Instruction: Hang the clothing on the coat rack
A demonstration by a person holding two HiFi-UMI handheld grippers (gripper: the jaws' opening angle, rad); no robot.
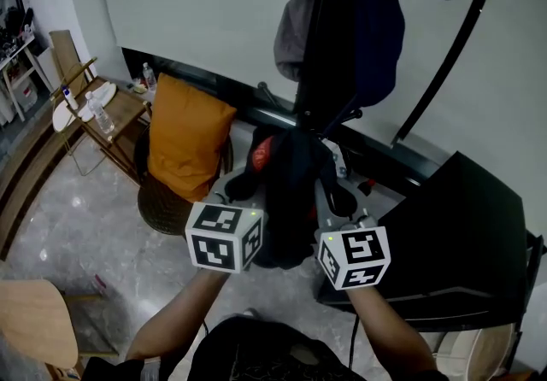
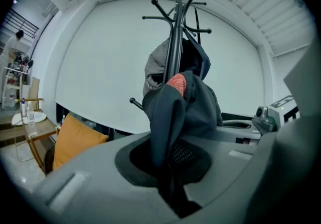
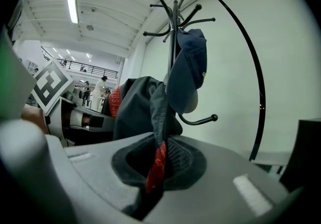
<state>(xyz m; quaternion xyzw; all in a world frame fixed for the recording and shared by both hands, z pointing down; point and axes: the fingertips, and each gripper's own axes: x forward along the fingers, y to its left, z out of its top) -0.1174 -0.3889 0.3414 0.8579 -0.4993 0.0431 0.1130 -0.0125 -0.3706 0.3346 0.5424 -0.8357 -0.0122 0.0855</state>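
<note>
A dark garment [image 1: 286, 191] with a red patch hangs bunched between my two grippers, right in front of the black coat rack [image 1: 323, 46]. My left gripper [image 1: 244, 196] is shut on the garment's left side, and its cloth [image 2: 175, 112] runs down into the jaws [image 2: 168, 168]. My right gripper [image 1: 329, 204] is shut on the other side, where a red-edged fold [image 3: 138, 107] is pinched in the jaws [image 3: 155, 168]. On the rack [image 3: 173, 32] hang a navy cap [image 3: 188, 67] and a grey piece [image 1: 295, 33]. A bare hook [image 3: 200, 120] sticks out low on the pole.
A chair with an orange cushion [image 1: 184, 136] stands left of the rack. Further left is a wooden side table [image 1: 107, 114] with bottles. A black box-like unit [image 1: 461, 234] sits close on the right. A thin black arc [image 1: 444, 63] curves up beside the rack against the white wall.
</note>
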